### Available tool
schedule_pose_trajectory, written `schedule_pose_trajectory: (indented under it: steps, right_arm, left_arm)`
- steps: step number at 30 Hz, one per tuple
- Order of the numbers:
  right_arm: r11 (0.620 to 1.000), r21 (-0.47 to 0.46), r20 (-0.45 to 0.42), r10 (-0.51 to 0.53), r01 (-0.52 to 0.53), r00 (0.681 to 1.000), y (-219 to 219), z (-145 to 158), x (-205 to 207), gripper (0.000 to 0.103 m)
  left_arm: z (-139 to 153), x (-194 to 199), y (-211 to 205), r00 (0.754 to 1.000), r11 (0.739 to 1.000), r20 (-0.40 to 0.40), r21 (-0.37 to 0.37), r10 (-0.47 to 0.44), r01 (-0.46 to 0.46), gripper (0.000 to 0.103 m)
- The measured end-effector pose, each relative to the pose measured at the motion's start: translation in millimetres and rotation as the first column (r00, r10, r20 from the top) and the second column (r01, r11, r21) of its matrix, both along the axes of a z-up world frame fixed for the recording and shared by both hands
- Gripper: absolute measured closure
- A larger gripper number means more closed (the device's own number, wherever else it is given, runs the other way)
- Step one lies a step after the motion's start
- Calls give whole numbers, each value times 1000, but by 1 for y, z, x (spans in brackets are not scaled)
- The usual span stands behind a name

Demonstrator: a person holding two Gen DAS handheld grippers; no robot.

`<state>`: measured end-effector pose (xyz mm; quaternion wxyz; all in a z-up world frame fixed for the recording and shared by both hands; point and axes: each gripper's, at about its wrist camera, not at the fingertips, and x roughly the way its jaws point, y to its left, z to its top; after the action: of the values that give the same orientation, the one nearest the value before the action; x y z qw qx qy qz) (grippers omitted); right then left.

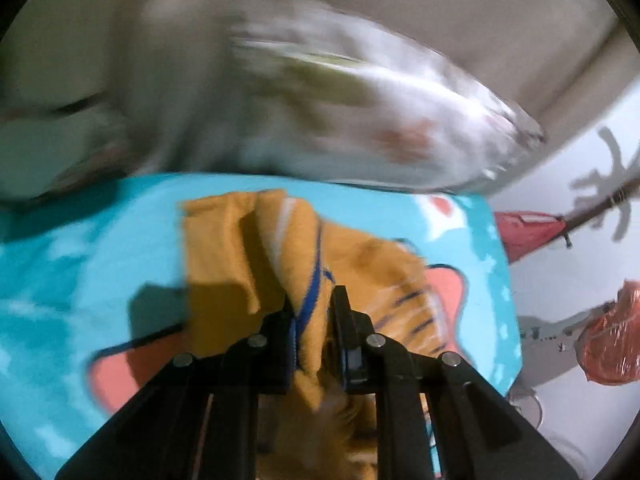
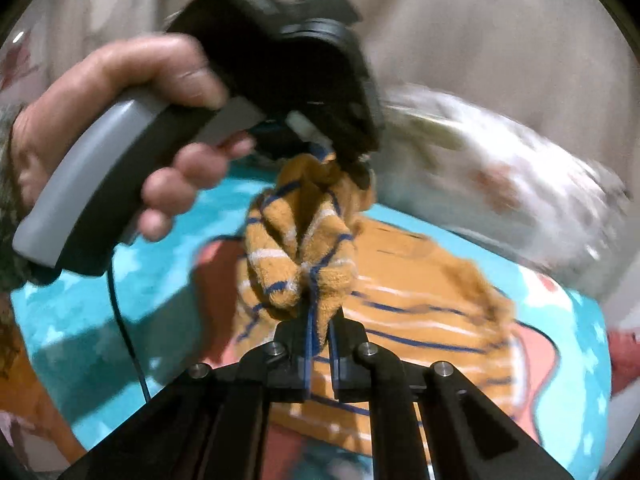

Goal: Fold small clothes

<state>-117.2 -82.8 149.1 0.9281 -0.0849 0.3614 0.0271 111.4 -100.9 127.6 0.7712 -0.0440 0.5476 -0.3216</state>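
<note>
An orange striped garment (image 1: 288, 248) with blue and white stripes lies over a turquoise cloth (image 1: 80, 248). My left gripper (image 1: 312, 308) is shut on a bunched edge of it with a blue trim. In the right wrist view the same garment (image 2: 420, 292) spreads over the turquoise cloth (image 2: 80, 320), and my right gripper (image 2: 318, 320) is shut on another gathered part of it. The left gripper (image 2: 352, 164), held by a hand (image 2: 120, 92), pinches the garment's lifted end just beyond my right fingers. The stretch between the two grippers is raised and bunched.
A white patterned pillow or bundle (image 1: 380, 120) lies beyond the turquoise cloth, on beige fabric (image 1: 440, 0). To the right is a white printed sheet (image 1: 568, 264) with red and grey shapes. A thin cable (image 2: 124, 328) hangs from the left gripper's handle.
</note>
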Motion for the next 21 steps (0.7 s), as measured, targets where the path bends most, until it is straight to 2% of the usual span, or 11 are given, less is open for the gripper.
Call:
schedule_pose_trajectory:
  steps: [3, 6, 8, 10, 11, 13, 14, 15, 18, 21]
  right_arm:
    - [991, 61, -42, -120, 123, 992, -76, -6, -21, 96]
    - [969, 114, -145, -201, 218, 969, -132, -34, -30, 96]
    - [951, 155, -212, -233, 268, 949, -162, -57, -36, 96]
    - [938, 217, -249, -213, 269, 945, -179, -66, -38, 95]
    - [937, 236, -254, -197, 258, 947, -183, -66, -39, 93]
    - [940, 248, -246, -173, 234, 954, -189, -58, -44, 85]
    - [940, 260, -242, -156, 219, 958, -194, -53, -47, 84]
    - [938, 273, -239, -150, 215, 959, -201, -50, -49, 81]
    - [906, 344, -230, -176, 249, 957, -239, -37, -53, 81]
    - [819, 506, -231, -175, 272, 957, -274, -26, -44, 75]
  left_arm:
    - [-21, -18, -76, 997, 998, -39, -12, -62, 62, 93]
    - [-49, -34, -127, 994, 995, -61, 40, -89, 91, 93]
    - [-58, -40, -140, 992, 995, -93, 30, -91, 94, 92]
    - [-55, -45, -140, 990, 996, -109, -3, -84, 84, 91]
    - [-48, -47, -137, 992, 996, -97, -4, -84, 84, 87]
    - [-30, -55, -126, 996, 997, -40, 8, -78, 78, 71]
    - [-19, -60, -116, 998, 998, -3, 22, -61, 61, 57]
    - [-11, -64, -109, 999, 999, 29, 35, -43, 42, 50]
    - [-2, -81, -72, 996, 995, 89, 90, 27, -36, 45]
    - [-17, -100, -41, 994, 988, 73, 127, 83, -92, 45]
